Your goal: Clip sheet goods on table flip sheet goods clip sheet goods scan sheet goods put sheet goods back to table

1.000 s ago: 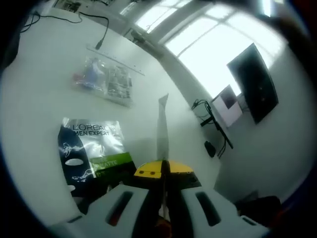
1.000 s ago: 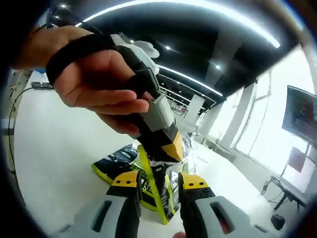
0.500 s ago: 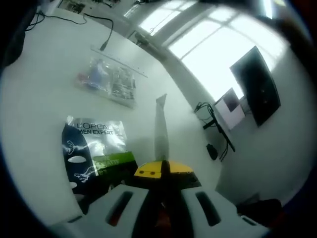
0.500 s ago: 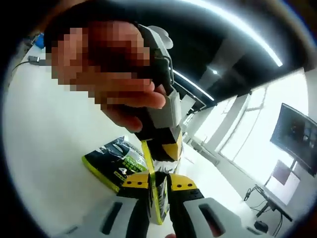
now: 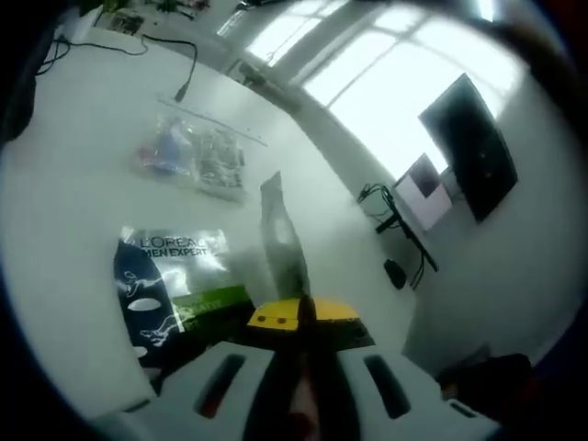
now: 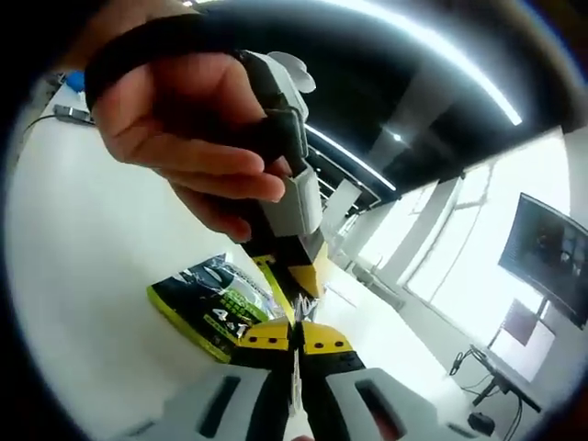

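The held sachet is a thin foil sheet, seen edge-on above the white table, pinched at one edge by the left gripper and at another by the right gripper, both with jaws pressed together on it. It looks light, floppy and slick, so a grip on the sealed border, well in from the corner, seems safest. Below it on the table lies a second sachet; beyond that, a clear plastic bag. A hand holds the left gripper.
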Motion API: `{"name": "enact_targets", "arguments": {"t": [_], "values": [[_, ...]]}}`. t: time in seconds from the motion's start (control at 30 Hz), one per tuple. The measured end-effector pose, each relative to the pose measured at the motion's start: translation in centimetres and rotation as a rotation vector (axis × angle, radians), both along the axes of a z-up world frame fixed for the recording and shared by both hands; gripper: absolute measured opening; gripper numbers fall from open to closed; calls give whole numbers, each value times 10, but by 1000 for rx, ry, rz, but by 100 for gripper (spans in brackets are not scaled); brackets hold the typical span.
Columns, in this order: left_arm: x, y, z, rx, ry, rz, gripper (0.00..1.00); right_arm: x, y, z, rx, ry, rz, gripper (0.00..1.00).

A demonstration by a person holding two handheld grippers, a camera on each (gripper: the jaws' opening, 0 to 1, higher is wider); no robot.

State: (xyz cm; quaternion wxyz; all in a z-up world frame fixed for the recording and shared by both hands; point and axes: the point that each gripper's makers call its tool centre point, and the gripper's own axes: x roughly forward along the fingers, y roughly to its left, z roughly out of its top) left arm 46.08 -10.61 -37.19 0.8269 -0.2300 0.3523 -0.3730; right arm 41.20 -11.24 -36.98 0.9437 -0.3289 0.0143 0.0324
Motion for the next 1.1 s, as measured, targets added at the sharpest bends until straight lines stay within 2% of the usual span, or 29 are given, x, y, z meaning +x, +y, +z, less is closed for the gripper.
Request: {"name": "enact_targets", "arguments": {"t": [0.13,0.27,0.37,0.47,0.7,0.93,1.1], "values": [[0,-1,4,0,-35,-15,1,0,-3,3,8,-5,0,0],[0,0,8,4,-66,-23,7,-1,-5,4,27,-8,3,0],[5,2,16,17,-164,-19,11,-1,-5,6,37,-10,3,0],[3,6,21,15,-188,-17,14,-2,-6,8,60,-11,7,0],[8,20,43,-23,-295,22,17,-4,-9,13,105,-15,6,0],[10,42,64,-21,-429,67,17,-4,-18,15,222,0,-1,0],[8,59,63,31,-513,85,17,-3,-29,16,308,6,-18,0]]}}
